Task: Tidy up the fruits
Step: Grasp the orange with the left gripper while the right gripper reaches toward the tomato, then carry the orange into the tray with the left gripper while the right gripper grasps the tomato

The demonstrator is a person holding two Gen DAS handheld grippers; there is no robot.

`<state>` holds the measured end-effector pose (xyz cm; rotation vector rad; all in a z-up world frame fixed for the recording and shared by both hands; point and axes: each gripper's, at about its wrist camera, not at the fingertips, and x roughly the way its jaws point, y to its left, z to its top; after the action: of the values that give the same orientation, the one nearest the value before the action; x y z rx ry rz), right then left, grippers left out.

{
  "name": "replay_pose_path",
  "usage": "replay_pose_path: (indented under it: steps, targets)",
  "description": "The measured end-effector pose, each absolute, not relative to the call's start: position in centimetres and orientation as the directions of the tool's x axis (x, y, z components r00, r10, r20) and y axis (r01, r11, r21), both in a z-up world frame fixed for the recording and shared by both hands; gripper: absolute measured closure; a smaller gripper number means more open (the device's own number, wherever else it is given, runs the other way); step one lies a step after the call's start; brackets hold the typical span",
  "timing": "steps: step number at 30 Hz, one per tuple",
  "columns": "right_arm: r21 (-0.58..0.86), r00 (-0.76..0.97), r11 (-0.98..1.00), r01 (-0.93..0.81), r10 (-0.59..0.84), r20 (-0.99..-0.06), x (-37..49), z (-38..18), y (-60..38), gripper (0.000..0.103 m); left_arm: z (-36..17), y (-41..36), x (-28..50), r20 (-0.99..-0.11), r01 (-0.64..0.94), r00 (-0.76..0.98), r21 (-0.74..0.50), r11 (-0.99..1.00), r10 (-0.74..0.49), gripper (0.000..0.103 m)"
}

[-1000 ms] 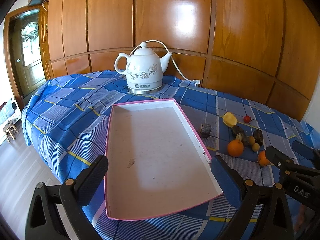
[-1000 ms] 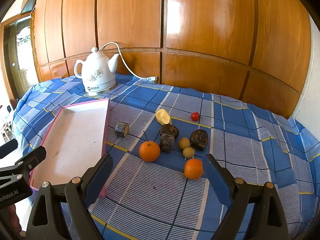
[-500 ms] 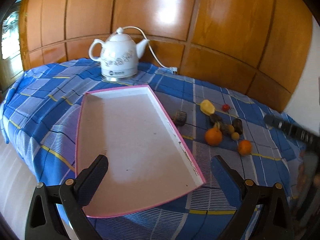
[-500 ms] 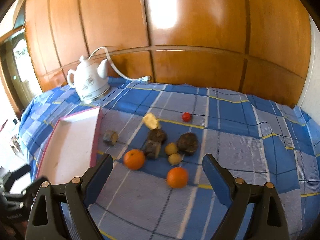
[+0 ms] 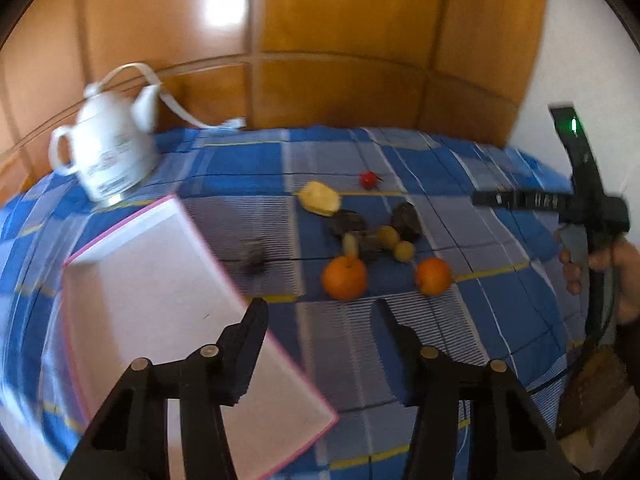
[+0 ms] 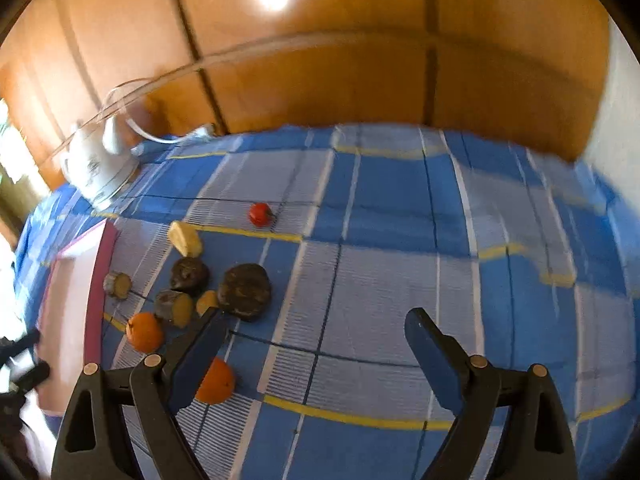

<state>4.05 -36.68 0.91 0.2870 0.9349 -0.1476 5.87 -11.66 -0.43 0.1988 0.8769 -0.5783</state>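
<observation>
I see my left gripper [image 5: 320, 320] with its jaws closing, at a middling gap, and nothing between them; only the blue checked cloth [image 5: 460, 320] lies under the gap. The nearer orange [image 5: 344, 278] sits just beyond the fingertips, a little right of centre, not touching them. A second orange [image 5: 432, 276] lies to its right. Farther off is a cluster of dark lumps [image 5: 406, 222] and small yellow fruits [image 5: 403, 251], then a pale yellow piece [image 5: 320, 199] and a small red fruit [image 5: 369, 179] at the far side. The empty pink-edged tray [image 5: 160, 300] lies left, partly under my left finger.

My right gripper [image 6: 316, 332] stands wide, empty, over bare cloth. An orange [image 6: 216, 380] lies just beside its left finger, outside the gap. The white kettle [image 6: 100, 168] stands far left.
</observation>
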Motion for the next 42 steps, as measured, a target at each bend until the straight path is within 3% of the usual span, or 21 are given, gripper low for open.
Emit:
replay_pose_path:
  steps: [2, 13, 16, 20, 28, 30, 42]
  targets:
    - [0.212, 0.591, 0.942, 0.259, 0.019, -0.806, 4.1, 1.0, -36.9, 0.013, -1.2, -13.5, 6.7, -0.796, 0.586, 0.456, -0.069, 0.807, -0.398, 0.057]
    - [0.303, 0.618, 0.923, 0.238, 0.097, -0.780, 4.3, 1.7, -36.7, 0.013, -6.0, -18.8, 11.0, -0.874, 0.607, 0.369, -0.030, 0.794, -0.315, 0.057]
    - [0.315, 0.620, 0.917, 0.246, 0.101, -0.778, 4.3, 1.7, -37.1, 0.013, -7.0, -18.6, 11.7, -0.873, 0.588, 0.373, -0.039, 0.808, -0.314, 0.062]
    - [0.316, 0.613, 0.913, 0.259, 0.098, -0.784, 4.4, 1.5, -37.4, 0.025, -6.3, -17.4, 10.8, -0.845, 0.562, 0.393, -0.091, 0.822, -0.362, 0.063]
    - [0.286, 0.570, 0.929, 0.236, 0.105, -0.815, 4.7, 0.4, -36.5, 0.037, -3.5, -13.9, 6.9, -0.775, 0.520, 0.455, -0.169, 0.837, -0.438, 0.063]
    - [0.275, 0.555, 0.934, 0.228, 0.108, -0.825, 4.9, 0.0, -36.1, 0.044, -3.1, -12.9, 6.2, -0.765, 0.506, 0.466, -0.182, 0.843, -0.445, 0.063]
    - [0.265, 0.532, 0.947, 0.181, 0.133, -0.837, 8.5, 0.1, -33.5, 0.057, -2.5, -6.6, 4.9, -0.743, 0.391, 0.522, -0.228, 0.892, -0.419, 0.063]
